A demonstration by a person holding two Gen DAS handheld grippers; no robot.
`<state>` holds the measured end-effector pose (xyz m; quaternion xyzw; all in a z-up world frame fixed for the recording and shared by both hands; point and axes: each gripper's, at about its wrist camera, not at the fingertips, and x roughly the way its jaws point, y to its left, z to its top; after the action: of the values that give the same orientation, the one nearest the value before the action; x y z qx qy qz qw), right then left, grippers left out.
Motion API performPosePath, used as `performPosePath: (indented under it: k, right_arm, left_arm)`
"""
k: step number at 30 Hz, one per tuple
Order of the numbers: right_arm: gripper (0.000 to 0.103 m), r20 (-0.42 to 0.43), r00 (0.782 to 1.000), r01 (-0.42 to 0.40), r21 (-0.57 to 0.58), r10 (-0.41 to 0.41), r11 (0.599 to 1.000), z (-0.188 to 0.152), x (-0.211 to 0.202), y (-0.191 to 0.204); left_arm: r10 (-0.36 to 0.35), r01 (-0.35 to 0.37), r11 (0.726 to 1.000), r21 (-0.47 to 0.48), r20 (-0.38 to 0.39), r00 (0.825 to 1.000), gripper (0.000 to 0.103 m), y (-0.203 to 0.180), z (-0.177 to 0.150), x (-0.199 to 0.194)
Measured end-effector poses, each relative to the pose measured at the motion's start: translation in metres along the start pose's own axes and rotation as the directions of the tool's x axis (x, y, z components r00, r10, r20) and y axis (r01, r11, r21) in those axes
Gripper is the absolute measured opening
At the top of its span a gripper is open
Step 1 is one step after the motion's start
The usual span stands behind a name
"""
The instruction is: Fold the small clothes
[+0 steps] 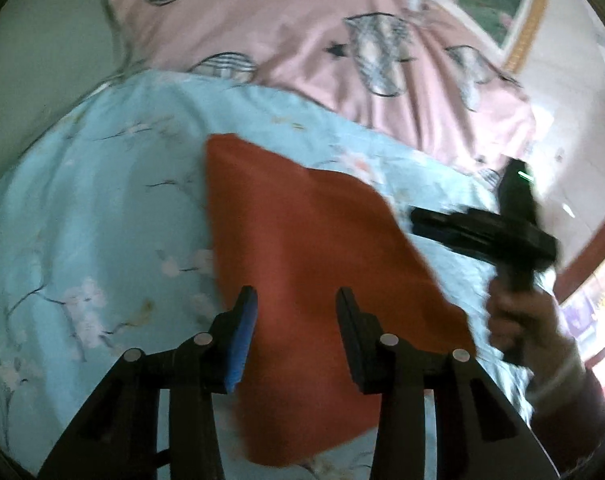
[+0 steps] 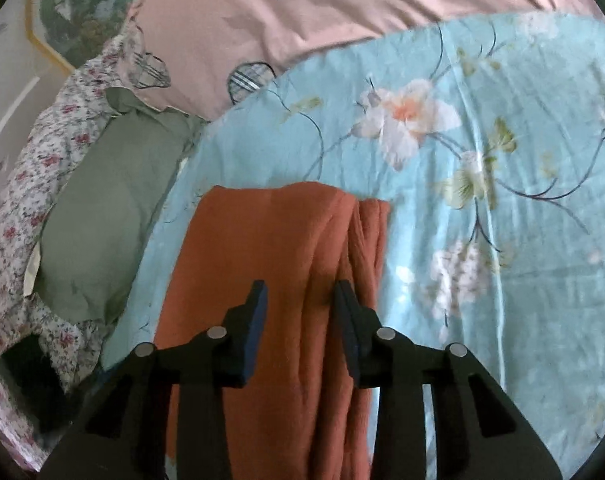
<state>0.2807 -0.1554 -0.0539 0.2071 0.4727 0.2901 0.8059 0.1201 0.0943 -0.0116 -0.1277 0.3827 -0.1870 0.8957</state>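
Currently rust cloth lies centre-frame, long axis running away from both; left gripper and right gripper hover directly above, jaws apart, nothing pinched.

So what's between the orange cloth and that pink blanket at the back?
Only bare blue flowered sheet. In the right wrist view it runs from the orange cloth to the pink blanket, with nothing lying on it.

The bed wears a light blue sheet printed with pale blossoms. Directly on it lie a rust-orange cloth (folded, creased lengthwise), a pink quilt farther back, and a grey-green pillow beside it.
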Motion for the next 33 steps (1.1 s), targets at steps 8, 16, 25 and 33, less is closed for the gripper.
performPosePath:
  k: [8, 16, 25, 33]
  right_arm:
    - [0.011, 0.111, 0.989, -0.096, -0.022, 0.098, 0.995, 0.015, -0.035, 0.016]
    - [0.011, 0.032, 0.995, 0.09, 0.015, -0.091, 0.996, -0.005, -0.009, -0.03]
    - [0.015, 0.032, 0.991, 0.13, 0.043, -0.132, 0.991, -0.01, -0.002, -0.034]
    - [0.015, 0.097, 0.995, 0.01, -0.051, -0.005, 0.999, -0.058, -0.064, 0.034]
  left_arm:
    - [-0.026, 0.034, 0.994, 0.1, -0.077, 0.997, 0.037, -0.022, -0.019, 0.016]
    - [-0.093, 0.103, 0.992, 0.073, -0.131, 0.987, 0.036, -0.024, -0.027, 0.031]
    - [-0.072, 0.083, 0.994, 0.064, -0.155, 0.985, 0.029, -0.024, -0.039, 0.046]
    - [-0.07, 0.073, 0.997, 0.018, -0.144, 0.987, 0.029, -0.021, -0.043, 0.043]
